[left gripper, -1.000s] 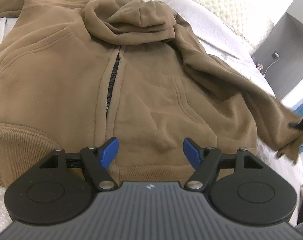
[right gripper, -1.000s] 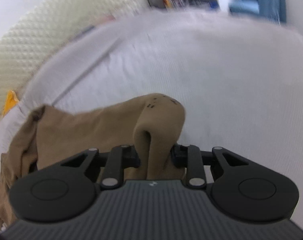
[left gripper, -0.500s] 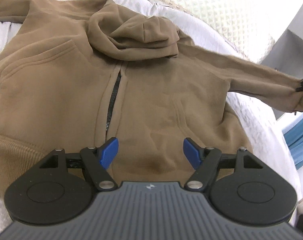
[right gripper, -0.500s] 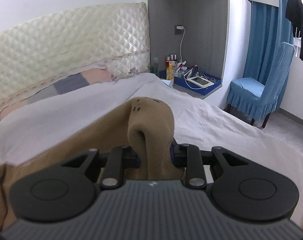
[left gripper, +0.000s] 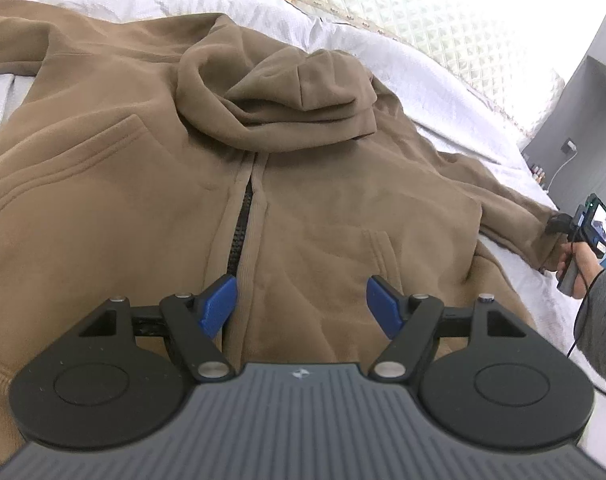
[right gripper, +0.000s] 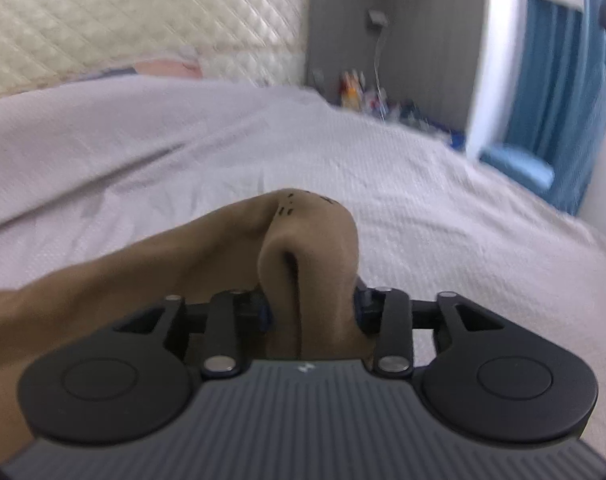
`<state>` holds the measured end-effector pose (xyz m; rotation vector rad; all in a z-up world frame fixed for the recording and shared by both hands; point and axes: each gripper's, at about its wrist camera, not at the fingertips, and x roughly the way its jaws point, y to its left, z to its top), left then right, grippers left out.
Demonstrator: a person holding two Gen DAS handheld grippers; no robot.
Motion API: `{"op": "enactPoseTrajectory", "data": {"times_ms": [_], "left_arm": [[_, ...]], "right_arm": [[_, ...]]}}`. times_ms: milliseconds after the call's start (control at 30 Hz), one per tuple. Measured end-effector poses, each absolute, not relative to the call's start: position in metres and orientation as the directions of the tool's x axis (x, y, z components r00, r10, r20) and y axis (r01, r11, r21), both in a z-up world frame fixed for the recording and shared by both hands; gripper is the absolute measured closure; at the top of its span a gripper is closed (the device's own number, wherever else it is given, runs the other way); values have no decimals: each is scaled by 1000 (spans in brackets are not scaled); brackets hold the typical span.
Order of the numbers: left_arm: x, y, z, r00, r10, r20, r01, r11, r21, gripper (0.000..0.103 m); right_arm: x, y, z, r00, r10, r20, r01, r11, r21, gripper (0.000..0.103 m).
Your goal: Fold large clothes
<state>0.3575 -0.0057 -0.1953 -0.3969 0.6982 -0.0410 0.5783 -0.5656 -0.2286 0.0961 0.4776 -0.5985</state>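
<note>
We have drawn the right sleeve (left gripper: 515,216) out straight on the bed (left gripper: 423,68), so the one brown zip hoodie (left gripper: 231,168) now lies flat for folding. Our right gripper (right gripper: 309,308) is opening around its cuff (right gripper: 311,240); our left gripper (left gripper: 301,300) hovers spread, holding nothing.

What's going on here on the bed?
A person is laying out a brown hoodie on the bed to fold it. The right gripper has the cuff of one sleeve between its jaws, which are opening. The left gripper hovers open over the hem, holding nothing.
</note>
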Motion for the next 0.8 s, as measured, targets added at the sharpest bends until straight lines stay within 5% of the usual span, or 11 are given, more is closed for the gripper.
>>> {"op": "enactPoseTrajectory", "data": {"times_ms": [67, 200, 533, 800], "left_arm": [[359, -8, -196, 765, -170, -621, -85, 929, -360, 26], [357, -9, -195, 765, -169, -621, -75, 935, -347, 26], [332, 11, -178, 778, -225, -587, -75, 894, -442, 26], [285, 76, -141, 829, -114, -547, -188, 865, -465, 26]], "right_arm": [[577, -564, -230, 720, -532, -444, 576, 816, -43, 50], [557, -557, -211, 733, -540, -413, 615, 786, 63, 20], [461, -451, -149, 809, -451, -378, 537, 829, 159, 20], [362, -343, -152, 863, -102, -494, 304, 886, 349, 20]]}}
